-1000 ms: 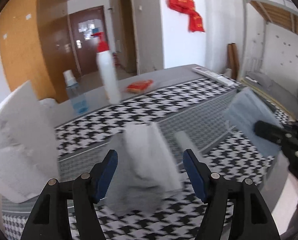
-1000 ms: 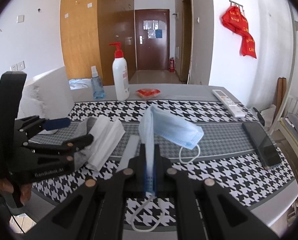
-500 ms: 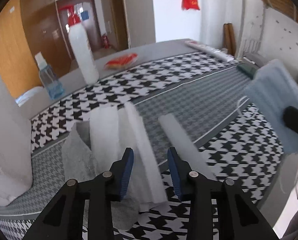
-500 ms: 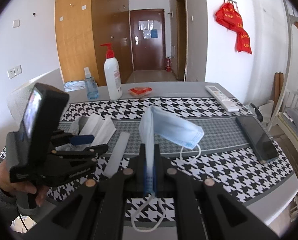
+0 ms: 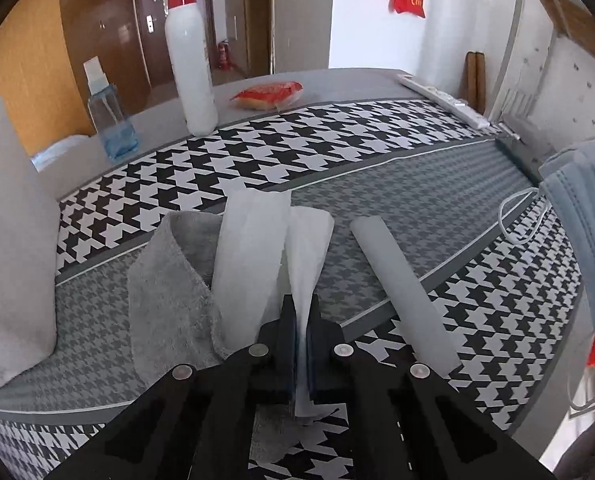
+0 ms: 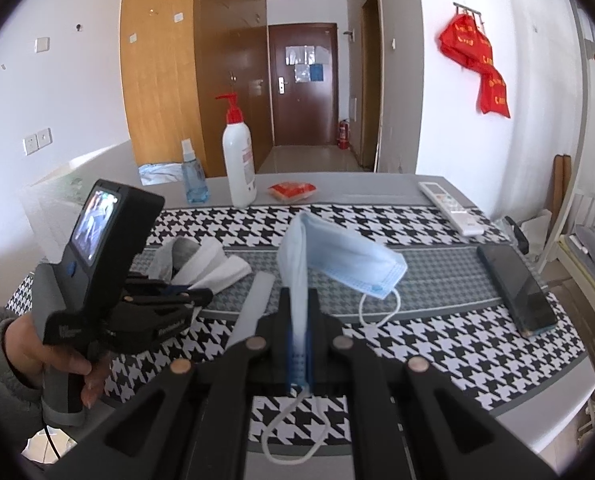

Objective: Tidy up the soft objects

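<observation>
In the left wrist view my left gripper [image 5: 300, 308] is shut on the near end of a folded white tissue [image 5: 309, 248], which fans out over the houndstooth table cloth [image 5: 377, 152]. A second white sheet [image 5: 249, 256] and a grey towel [image 5: 165, 280] lie just left of it, a white strip [image 5: 401, 292] to its right. My right gripper [image 6: 299, 300] is shut on a light blue face mask [image 6: 345, 256], held upright above the table with its ear loops hanging. That mask [image 5: 585, 208] also shows at the right edge of the left wrist view. A hand holds the left gripper [image 6: 201, 296] at the tissue [image 6: 225, 270].
At the back stand a white pump bottle [image 6: 239, 168], a blue spray bottle [image 6: 193, 180] and a red packet [image 6: 291, 191]. A remote [image 6: 451, 208] and a dark phone [image 6: 515, 288] lie on the right. A big white folded cloth [image 5: 5, 248] stands at the left.
The left gripper's jaws came together on the white tissue as it moved forward and down towards the table. The right gripper kept still with the mask.
</observation>
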Demonstrator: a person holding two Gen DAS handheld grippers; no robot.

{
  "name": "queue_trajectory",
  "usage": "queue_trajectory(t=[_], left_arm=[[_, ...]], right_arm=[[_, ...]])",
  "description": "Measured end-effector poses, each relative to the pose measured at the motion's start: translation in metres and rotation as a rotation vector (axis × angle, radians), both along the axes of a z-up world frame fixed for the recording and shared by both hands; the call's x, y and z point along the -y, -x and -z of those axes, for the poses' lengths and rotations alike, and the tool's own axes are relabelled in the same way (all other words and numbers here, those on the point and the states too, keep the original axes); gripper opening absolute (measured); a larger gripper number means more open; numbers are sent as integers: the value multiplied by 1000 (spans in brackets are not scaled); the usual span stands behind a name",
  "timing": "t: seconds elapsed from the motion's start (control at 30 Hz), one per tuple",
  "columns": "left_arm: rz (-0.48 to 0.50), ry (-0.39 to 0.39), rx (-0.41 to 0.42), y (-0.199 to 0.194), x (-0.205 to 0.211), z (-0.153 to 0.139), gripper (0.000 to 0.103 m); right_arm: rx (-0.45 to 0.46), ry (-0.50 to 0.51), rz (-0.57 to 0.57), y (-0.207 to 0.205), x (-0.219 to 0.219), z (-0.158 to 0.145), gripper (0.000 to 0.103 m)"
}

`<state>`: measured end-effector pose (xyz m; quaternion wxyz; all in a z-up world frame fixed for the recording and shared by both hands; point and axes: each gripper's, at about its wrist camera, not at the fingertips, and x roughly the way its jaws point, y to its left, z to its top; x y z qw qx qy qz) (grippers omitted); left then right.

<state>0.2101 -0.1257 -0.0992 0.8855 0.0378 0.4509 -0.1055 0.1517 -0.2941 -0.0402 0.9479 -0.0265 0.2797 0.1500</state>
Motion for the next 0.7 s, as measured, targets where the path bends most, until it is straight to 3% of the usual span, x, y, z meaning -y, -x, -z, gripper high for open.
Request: queue_trajectory(t=[0.33,0.7], left_arm=[[18,46,232,38,-11,-75,4],[-34,80,387,67,-41,-138,4]], right_arm=[[46,25,-10,7,-7,-17,7],[129,29,-71,17,-30,-46,7]])
